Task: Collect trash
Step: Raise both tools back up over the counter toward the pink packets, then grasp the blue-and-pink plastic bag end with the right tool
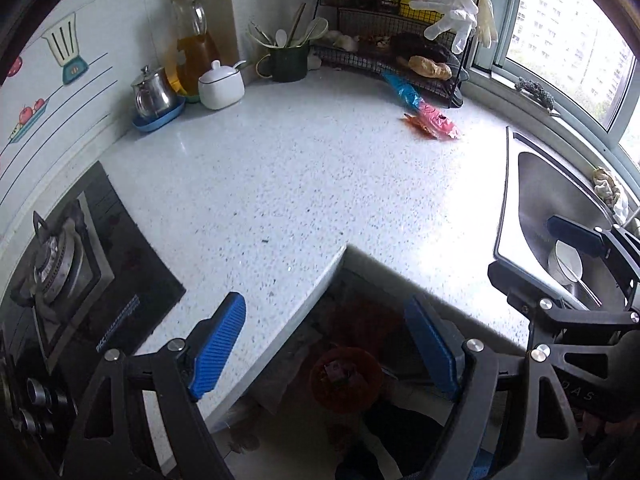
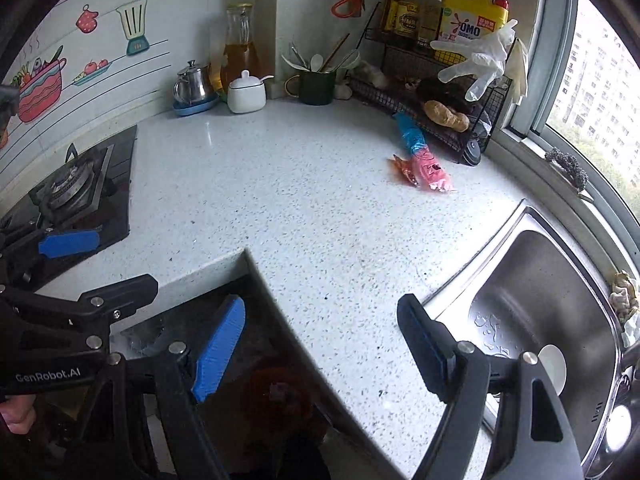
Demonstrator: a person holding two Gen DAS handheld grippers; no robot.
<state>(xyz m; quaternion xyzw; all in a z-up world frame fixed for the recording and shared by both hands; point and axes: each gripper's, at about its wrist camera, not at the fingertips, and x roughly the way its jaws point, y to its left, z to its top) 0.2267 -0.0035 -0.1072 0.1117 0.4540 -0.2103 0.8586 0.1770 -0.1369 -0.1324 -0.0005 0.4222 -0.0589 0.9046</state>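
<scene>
Wrappers: two pieces of trash lay together on the speckled countertop (image 1: 280, 184), a pink-red wrapper (image 1: 434, 122) and a blue wrapper (image 1: 402, 90) touching it, just in front of the wire rack (image 1: 420, 68).
Relative to the tongs: both wrappers sat well apart from either gripper, far ahead toward the back of the counter.
Left gripper (image 1: 326, 348): jaws spread wide, nothing between the blue pads; it hovered over the inner corner of the counter edge.
Right gripper (image 2: 324, 346): jaws likewise wide apart and empty, held over the counter beside the sink (image 2: 532, 304).
Count: two grippers, two wrappers, one red bin (image 1: 346, 378) on the floor below the counter corner.
Hand pose: each gripper pointed forward and downward, side by side; a few of the person's fingers (image 2: 18, 414) showed on the left handle in the right wrist view.
</scene>
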